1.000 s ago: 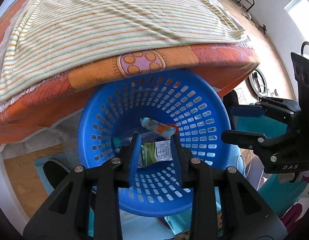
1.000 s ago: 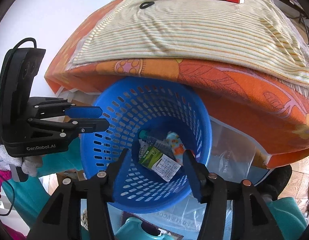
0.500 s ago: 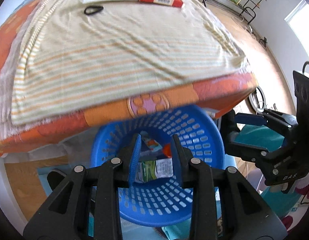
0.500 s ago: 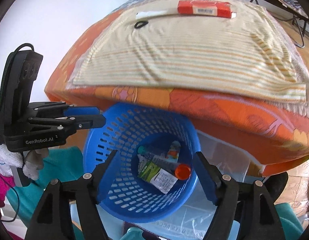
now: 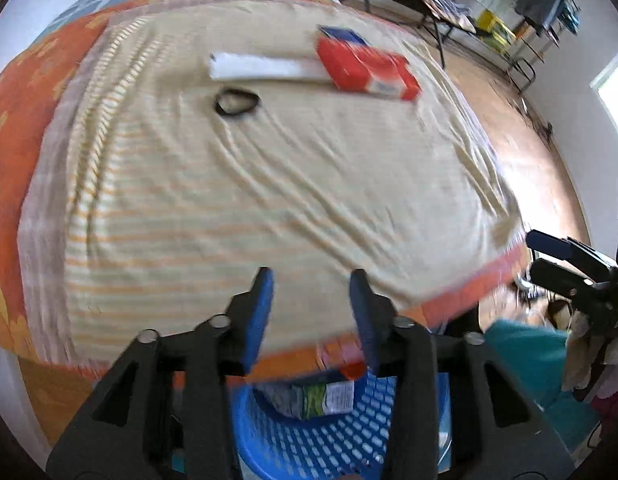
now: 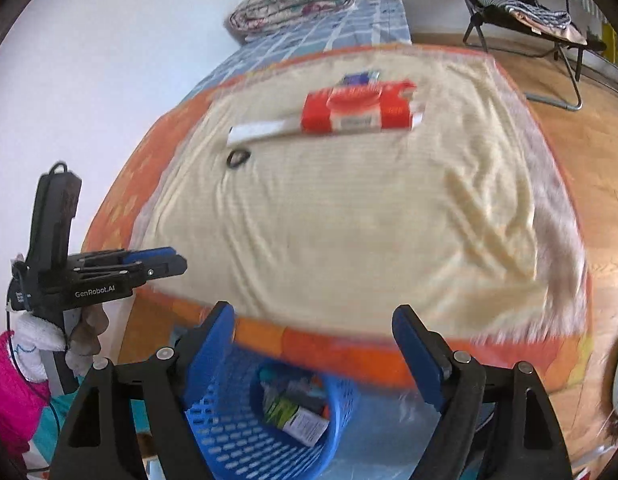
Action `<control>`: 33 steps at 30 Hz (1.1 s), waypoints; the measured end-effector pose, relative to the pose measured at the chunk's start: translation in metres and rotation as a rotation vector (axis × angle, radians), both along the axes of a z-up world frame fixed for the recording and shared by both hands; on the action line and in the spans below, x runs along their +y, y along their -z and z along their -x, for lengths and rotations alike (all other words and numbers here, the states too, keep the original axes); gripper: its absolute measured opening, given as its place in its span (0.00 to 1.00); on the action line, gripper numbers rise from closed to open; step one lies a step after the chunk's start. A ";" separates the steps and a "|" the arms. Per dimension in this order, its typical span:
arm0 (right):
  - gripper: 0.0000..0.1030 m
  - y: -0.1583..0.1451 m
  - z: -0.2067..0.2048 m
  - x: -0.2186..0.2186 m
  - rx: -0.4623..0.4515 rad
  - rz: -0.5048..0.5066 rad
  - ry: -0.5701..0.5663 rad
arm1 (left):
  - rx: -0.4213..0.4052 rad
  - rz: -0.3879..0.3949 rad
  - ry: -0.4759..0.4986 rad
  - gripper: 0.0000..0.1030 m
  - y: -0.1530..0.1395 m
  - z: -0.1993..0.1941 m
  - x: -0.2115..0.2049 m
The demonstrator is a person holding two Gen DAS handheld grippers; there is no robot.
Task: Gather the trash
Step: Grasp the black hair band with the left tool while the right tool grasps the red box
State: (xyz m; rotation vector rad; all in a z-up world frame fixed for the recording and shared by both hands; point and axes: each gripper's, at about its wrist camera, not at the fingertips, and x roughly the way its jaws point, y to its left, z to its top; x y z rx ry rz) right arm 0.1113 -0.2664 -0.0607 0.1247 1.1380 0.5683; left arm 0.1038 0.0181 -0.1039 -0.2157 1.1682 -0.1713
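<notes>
Left tongs (image 5: pixel 311 308) spread partway, blue pads apart with nothing between them, touching nothing; seen low in the centre of the left wrist view, poised over the near edge of the striped cloth (image 5: pixel 269 200). Right tongs (image 6: pixel 315 344) spread much wider, also empty, low in the right wrist view, with the orange bed edge (image 6: pixel 329 344) showing between the pads. From the side, left tongs at the middle left of the right wrist view and right tongs at the middle right edge of the left wrist view, each with pads apart and bare.

Red carton (image 5: pixel 367 66) lying flat on the cloth in the upper centre-right of the left wrist view, well apart from both tongs; in the right wrist view the same carton (image 6: pixel 359 114) in the upper centre. White strip (image 5: pixel 265 68) just left of the carton, one end touching or tucked under it; cannot tell which. Small black loop (image 5: pixel 236 103) just below the strip's left end, near but not touching.

Blue basket (image 6: pixel 229 432) at the bottom of the right wrist view, below the bed edge, partly behind the left pad of the right tongs. Inside: a green-and-white packet (image 6: pixel 295 418), plus blurred scraps in teal and orange. In the left wrist view, basket (image 5: pixel 349 428) at the bottom centre, packet (image 5: pixel 323 398) visible just under the tongs.
</notes>
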 end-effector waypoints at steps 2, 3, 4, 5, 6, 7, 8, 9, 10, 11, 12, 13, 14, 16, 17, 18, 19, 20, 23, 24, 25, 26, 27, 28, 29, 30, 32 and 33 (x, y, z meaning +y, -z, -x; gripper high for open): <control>0.81 -0.005 -0.016 -0.003 -0.018 -0.012 0.012 | -0.011 -0.012 -0.016 0.41 -0.001 -0.012 0.007; 0.81 -0.007 -0.023 -0.003 -0.027 -0.015 0.012 | -0.017 -0.014 -0.029 0.41 -0.002 -0.020 0.012; 0.81 -0.010 -0.032 -0.002 -0.039 -0.015 0.010 | -0.023 -0.011 -0.043 0.41 -0.003 -0.028 0.017; 0.81 -0.011 -0.041 -0.002 -0.046 -0.014 0.009 | -0.028 -0.008 -0.055 0.41 -0.003 -0.033 0.021; 0.81 -0.013 -0.049 -0.002 -0.051 -0.017 0.012 | -0.033 -0.004 -0.070 0.41 -0.003 -0.040 0.026; 0.81 -0.014 -0.059 -0.003 -0.055 -0.023 0.019 | -0.037 0.000 -0.082 0.41 -0.003 -0.046 0.030; 0.81 -0.014 -0.066 -0.003 -0.056 -0.030 0.025 | -0.042 0.005 -0.095 0.41 -0.002 -0.054 0.035; 0.81 -0.014 -0.078 -0.003 -0.054 -0.045 0.030 | -0.046 0.010 -0.105 0.41 -0.001 -0.061 0.039; 0.81 -0.014 -0.085 -0.004 -0.051 -0.054 0.034 | -0.048 0.010 -0.114 0.41 0.001 -0.068 0.042; 0.81 -0.013 -0.095 -0.004 -0.050 -0.064 0.043 | -0.048 0.009 -0.122 0.41 0.002 -0.074 0.044; 0.81 -0.011 -0.103 -0.005 -0.047 -0.072 0.051 | -0.046 0.015 -0.126 0.41 0.005 -0.080 0.046; 0.81 -0.009 -0.111 -0.005 -0.039 -0.081 0.057 | -0.042 0.016 -0.127 0.41 0.008 -0.087 0.048; 0.81 -0.007 -0.119 -0.005 -0.029 -0.091 0.065 | -0.039 0.012 -0.130 0.41 0.010 -0.090 0.049; 0.81 0.001 -0.139 -0.008 0.002 -0.117 0.093 | -0.036 0.011 -0.133 0.41 0.014 -0.101 0.051; 0.81 0.005 -0.149 -0.011 0.019 -0.130 0.113 | -0.034 0.010 -0.134 0.41 0.016 -0.105 0.051; 0.81 0.010 -0.159 -0.012 0.032 -0.141 0.128 | -0.034 0.006 -0.135 0.41 0.018 -0.110 0.052; 0.81 0.013 -0.164 -0.013 0.039 -0.147 0.136 | -0.034 0.005 -0.135 0.41 0.020 -0.113 0.051; 0.80 0.017 -0.174 -0.014 0.047 -0.150 0.146 | -0.034 0.004 -0.134 0.41 0.021 -0.116 0.052; 0.78 0.027 -0.192 -0.015 0.057 -0.154 0.161 | -0.034 -0.001 -0.129 0.41 0.027 -0.125 0.052; 0.77 0.031 -0.200 -0.014 0.061 -0.162 0.161 | -0.031 0.000 -0.129 0.41 0.029 -0.129 0.053; 0.75 0.033 -0.205 -0.013 0.063 -0.166 0.161 | -0.028 0.001 -0.129 0.41 0.031 -0.131 0.053; 0.74 0.036 -0.211 -0.010 0.063 -0.169 0.160 | -0.027 -0.001 -0.128 0.41 0.032 -0.133 0.054; 0.74 0.038 -0.217 -0.008 0.059 -0.174 0.161 | -0.026 -0.004 -0.128 0.41 0.034 -0.134 0.054; 0.73 0.039 -0.220 -0.006 0.056 -0.177 0.162 | -0.027 -0.010 -0.129 0.41 0.035 -0.136 0.054; 0.73 0.041 -0.224 -0.004 0.055 -0.178 0.162 | -0.026 -0.012 -0.130 0.41 0.036 -0.137 0.054; 0.73 0.044 -0.229 -0.001 0.055 -0.176 0.161 | -0.025 -0.012 -0.130 0.41 0.038 -0.138 0.054; 0.71 0.049 -0.235 0.003 0.052 -0.170 0.159 | -0.023 -0.018 -0.130 0.41 0.042 -0.139 0.056; 0.70 0.052 -0.238 0.005 0.052 -0.167 0.159 | -0.027 -0.022 -0.126 0.41 0.043 -0.140 0.055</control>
